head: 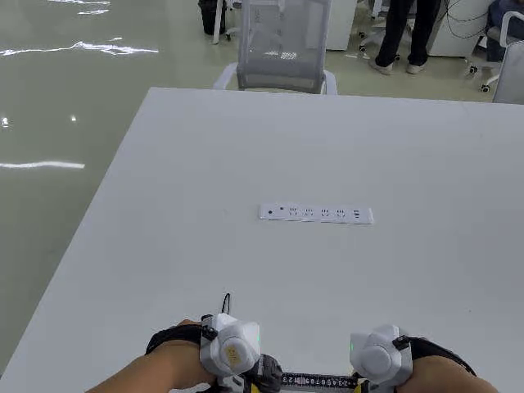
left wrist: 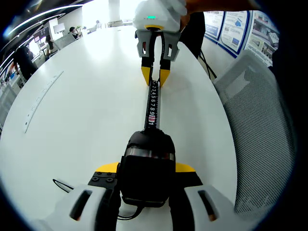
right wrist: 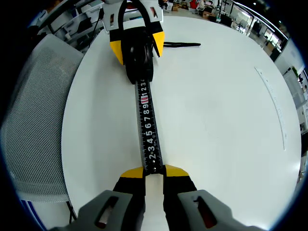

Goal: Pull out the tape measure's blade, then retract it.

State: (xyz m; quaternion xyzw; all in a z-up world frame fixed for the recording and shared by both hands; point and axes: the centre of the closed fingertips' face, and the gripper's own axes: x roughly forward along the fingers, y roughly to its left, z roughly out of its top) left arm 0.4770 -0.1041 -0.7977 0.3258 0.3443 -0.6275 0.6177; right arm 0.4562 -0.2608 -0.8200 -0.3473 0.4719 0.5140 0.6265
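Black tape measure case (left wrist: 147, 159), black steel blade (right wrist: 147, 130) with white numerals and one red mark. White plastic left gripper (left wrist: 147, 169) and right gripper (right wrist: 154, 172), both yellow-tipped, over a plain white tabletop (head: 246, 164).

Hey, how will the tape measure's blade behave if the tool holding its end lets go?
The blade runs straight between the case and the right tool, so it is likely stiff over this short span. Released, it probably snaps back, perhaps whipping.

The black plastic tape measure case (left wrist: 147, 166) was seen to be smooth and faintly glossy, the black numbered blade (right wrist: 147, 130) matt. The white bench (head: 246, 164) was finished smooth and matt, the grey mesh chair back (right wrist: 33, 120) was woven, and the pale floor (head: 49, 98) was polished glossy.
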